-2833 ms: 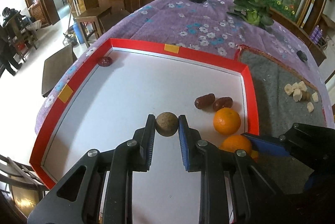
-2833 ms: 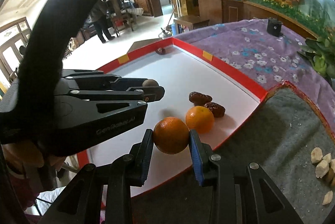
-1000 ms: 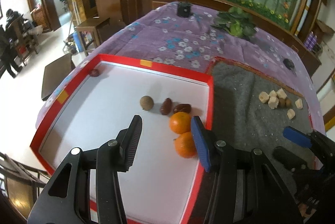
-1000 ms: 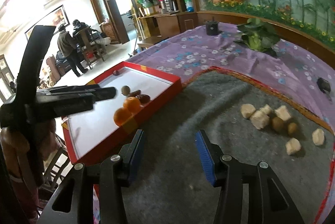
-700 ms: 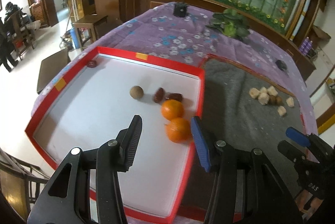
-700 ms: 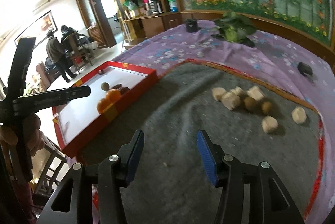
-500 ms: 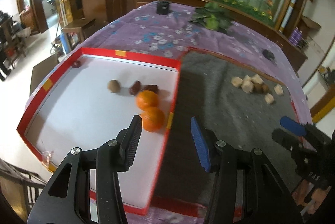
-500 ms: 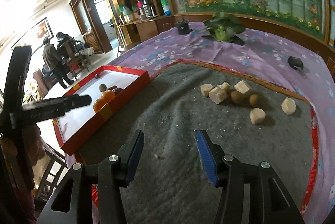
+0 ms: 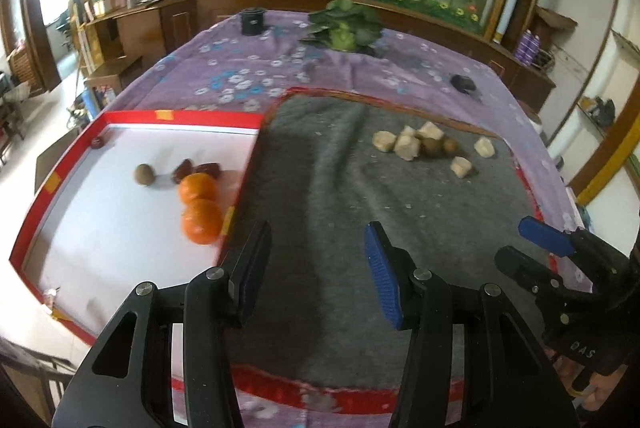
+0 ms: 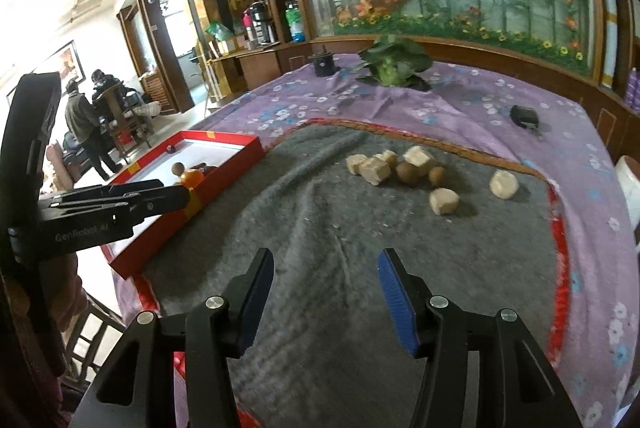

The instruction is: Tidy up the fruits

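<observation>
Fruits split between two places on the desk (image 9: 420, 67): two oranges (image 9: 198, 203), two dark dates (image 9: 196, 168) and one brown round fruit (image 9: 144, 174) lying inside the red-rimmed white tray (image 9: 60, 171) at the left; one more small dark fruit (image 9: 97, 142) in the tray's far corner. Oranges touching each other, near the tray's right wall. On the grey felt mat (image 9: 340, 187) to the right, well apart from the tray: a cluster of pale chunks (image 10: 374, 165) with two small brown round fruits (image 10: 420, 173) among them, two further chunks lying slightly off to the right.

Left tool (image 9: 316, 264) hovering above the mat just right of the tray's edge, jaws parted about halfway, nothing between them. Right tool (image 10: 326, 292) above the near part of the mat, jaws opening, likewise holding nothing, pointing toward the chunk cluster. Purple flowered cloth (image 10: 460, 107) under mat and tray; leafy green plant (image 10: 394, 67) and black cup (image 10: 323, 64) at the far side.
</observation>
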`<state>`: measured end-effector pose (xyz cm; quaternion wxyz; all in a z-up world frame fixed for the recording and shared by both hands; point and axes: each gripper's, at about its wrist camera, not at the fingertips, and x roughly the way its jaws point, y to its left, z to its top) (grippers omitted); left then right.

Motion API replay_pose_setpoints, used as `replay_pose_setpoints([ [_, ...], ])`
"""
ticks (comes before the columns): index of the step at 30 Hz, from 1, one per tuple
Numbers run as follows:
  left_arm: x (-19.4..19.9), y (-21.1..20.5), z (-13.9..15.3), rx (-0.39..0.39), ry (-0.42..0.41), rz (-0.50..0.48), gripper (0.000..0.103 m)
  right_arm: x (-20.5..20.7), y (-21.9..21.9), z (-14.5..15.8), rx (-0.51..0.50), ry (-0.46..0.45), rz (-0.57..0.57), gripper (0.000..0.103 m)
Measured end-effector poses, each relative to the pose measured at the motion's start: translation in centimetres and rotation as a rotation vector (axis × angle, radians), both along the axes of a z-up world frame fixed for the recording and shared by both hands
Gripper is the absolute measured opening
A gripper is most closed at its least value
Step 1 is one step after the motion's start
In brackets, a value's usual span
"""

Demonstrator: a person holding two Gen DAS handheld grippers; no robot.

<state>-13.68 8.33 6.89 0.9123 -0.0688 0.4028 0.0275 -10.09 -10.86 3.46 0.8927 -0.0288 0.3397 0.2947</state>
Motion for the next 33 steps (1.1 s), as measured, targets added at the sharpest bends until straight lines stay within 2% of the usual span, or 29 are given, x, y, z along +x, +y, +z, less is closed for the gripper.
replay_pose_setpoints([
  [4,0.9,-1.7,-0.5,-0.021,0.015,-0.044,0.048,-0.5,-2.0,-0.3,-0.012,-0.006,-0.051,0.056],
  [11,2.7,-3.7,-1.1,-0.023,0.054,-0.12,0.05,0.3,-4.6,-0.7,0.045,0.023,-0.1,0.058],
  [14,4.1,-3.7,-1.1,-0.055,0.073,-0.117,0.05,0.9,-4.7,-0.6,0.029,0.015,-0.109,0.058],
  [17,5.5,-3.9,-1.2,-0.063,0.085,-0.109,0.059,1.8,-4.8,-0.8,0.029,0.03,-0.121,0.058],
  [20,7.2,-4.5,-1.2,-0.084,0.07,-0.118,0.059,2.7,-5.0,-1.1,0.021,0.042,-0.123,0.058],
  [27,11.4,-7.5,-1.9,-0.075,0.09,-0.293,0.059,4.5,-5.7,-0.9,0.02,0.045,-0.131,0.058],
  [33,14.3,-8.8,-2.9,-0.046,0.105,-0.333,0.059,6.8,-6.7,-1.1,0.048,0.073,-0.138,0.058],
])
